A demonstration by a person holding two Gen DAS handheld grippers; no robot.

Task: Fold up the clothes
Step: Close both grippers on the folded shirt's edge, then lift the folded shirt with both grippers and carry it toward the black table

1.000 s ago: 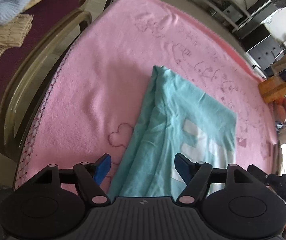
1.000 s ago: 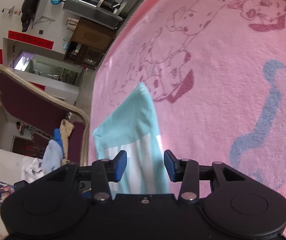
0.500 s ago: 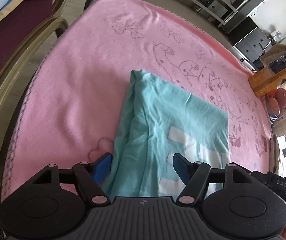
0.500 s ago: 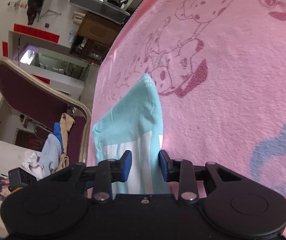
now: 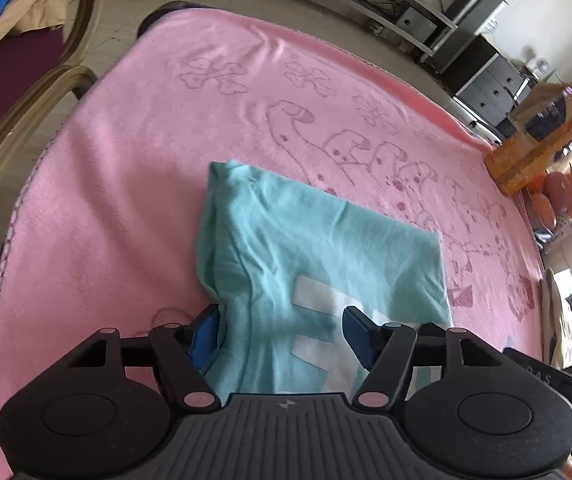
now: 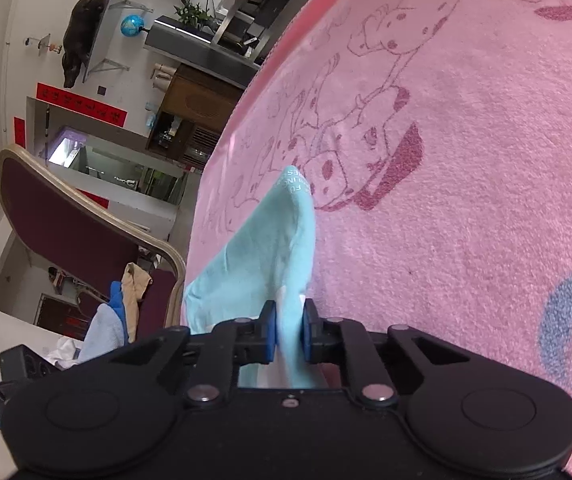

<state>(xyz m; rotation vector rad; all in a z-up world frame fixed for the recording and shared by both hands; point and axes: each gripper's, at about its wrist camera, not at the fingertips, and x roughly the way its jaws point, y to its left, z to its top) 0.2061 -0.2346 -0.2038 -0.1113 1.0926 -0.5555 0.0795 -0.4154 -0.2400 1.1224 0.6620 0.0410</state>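
A folded teal T-shirt with a white print lies on a pink blanket that covers the table. My left gripper is open, its blue pads on either side of the shirt's near edge. My right gripper is shut on the teal T-shirt, pinching a lifted fold of its edge between the blue pads; the cloth rises from the blanket toward the jaws.
A wooden chair with a maroon seat stands at the left of the table, clothes piled on it. An orange juice bottle and fruit sit at the far right edge. Cabinets and shelves line the back wall.
My right gripper has closed from open onto the shirt's edge. My left gripper has slid forward so the shirt's near edge lies between its open pads.
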